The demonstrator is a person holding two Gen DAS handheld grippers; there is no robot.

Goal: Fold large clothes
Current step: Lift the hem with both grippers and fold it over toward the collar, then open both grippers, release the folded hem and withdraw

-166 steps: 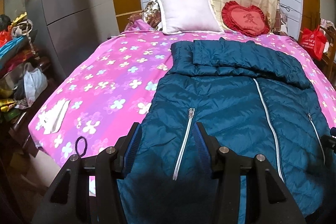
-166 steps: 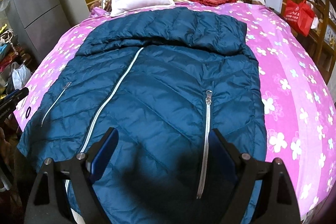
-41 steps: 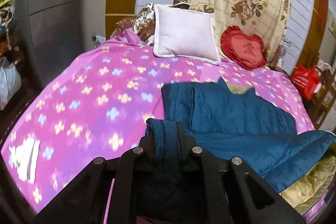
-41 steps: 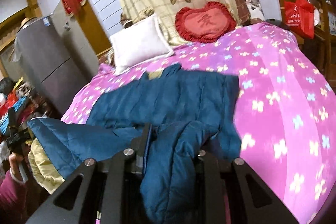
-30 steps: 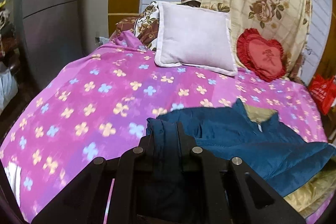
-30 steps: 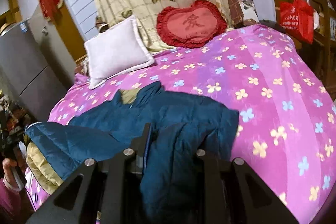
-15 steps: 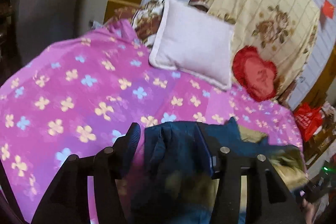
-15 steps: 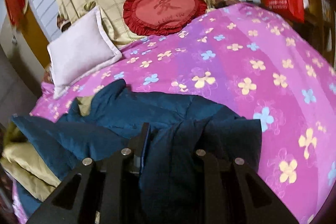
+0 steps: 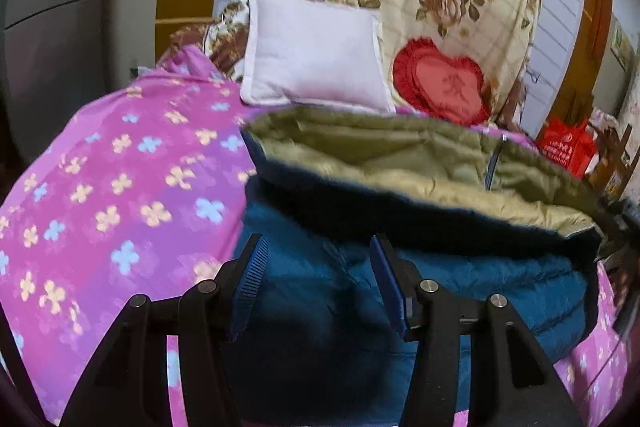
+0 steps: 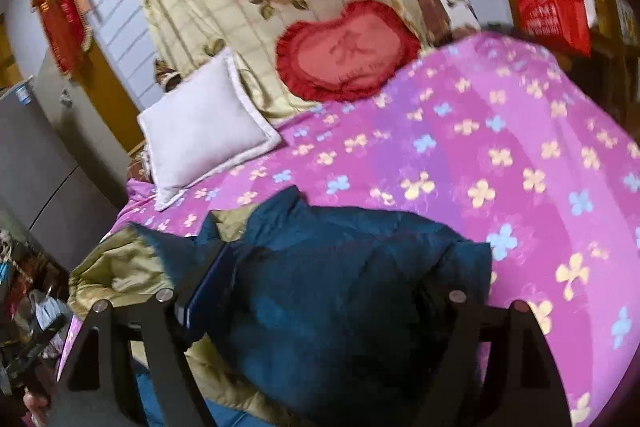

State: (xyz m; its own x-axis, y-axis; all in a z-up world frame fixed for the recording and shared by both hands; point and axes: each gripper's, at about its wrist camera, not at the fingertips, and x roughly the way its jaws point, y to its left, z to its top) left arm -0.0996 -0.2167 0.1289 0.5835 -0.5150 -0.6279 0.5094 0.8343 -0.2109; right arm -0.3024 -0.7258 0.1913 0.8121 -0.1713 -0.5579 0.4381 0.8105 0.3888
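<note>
The jacket (image 9: pixel 400 291) lies doubled toward the bed's (image 9: pixel 120 187) head; both grippers' jaws, just opened, stand spread, pinching nothing; next, smooth the fold.

Dim indoor light with no clear source, strong fisheye bending and dark corners in both views, motion blur on the flowered bedspread (image 9: pixel 120 187) and the jacket (image 9: pixel 400 167), right view softer overall, deep shadow under the jacket fold, no glare

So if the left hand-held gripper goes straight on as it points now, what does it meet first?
Most likely the dark blue quilted down jacket lying between the open left hand-held gripper; depth is unclear.
</note>
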